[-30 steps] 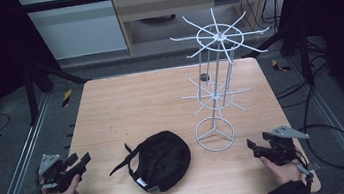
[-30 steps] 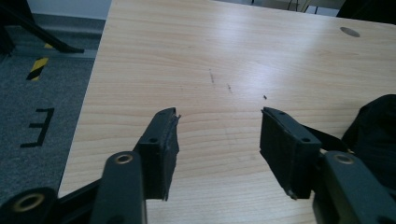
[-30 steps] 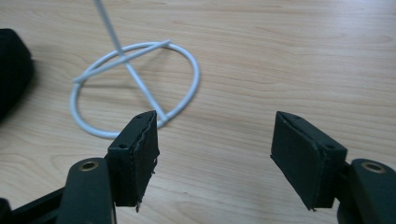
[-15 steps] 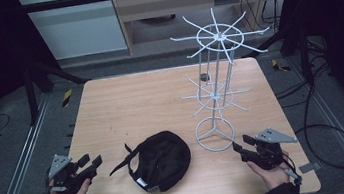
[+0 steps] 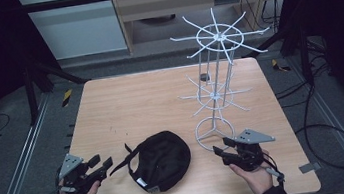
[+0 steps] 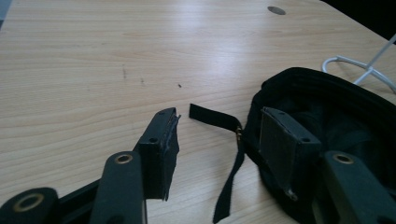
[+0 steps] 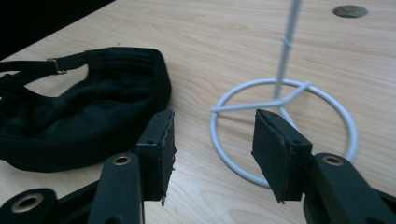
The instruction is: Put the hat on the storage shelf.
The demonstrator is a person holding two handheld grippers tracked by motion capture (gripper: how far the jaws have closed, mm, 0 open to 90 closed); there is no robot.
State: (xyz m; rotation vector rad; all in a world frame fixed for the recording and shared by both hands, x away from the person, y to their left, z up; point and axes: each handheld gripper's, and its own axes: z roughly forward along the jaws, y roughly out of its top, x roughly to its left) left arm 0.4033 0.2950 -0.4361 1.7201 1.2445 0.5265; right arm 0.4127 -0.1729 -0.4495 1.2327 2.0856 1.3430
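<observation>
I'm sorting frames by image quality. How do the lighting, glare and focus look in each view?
High view: table evenly lit, surroundings nearly black, slightly soft. Left gripper view: broad glare across the wood, black cap loses detail. Right gripper view: white rack base crisp, near jaws slightly soft.

Black cap (image 5: 161, 161), white wire rack (image 5: 214, 89)
</observation>
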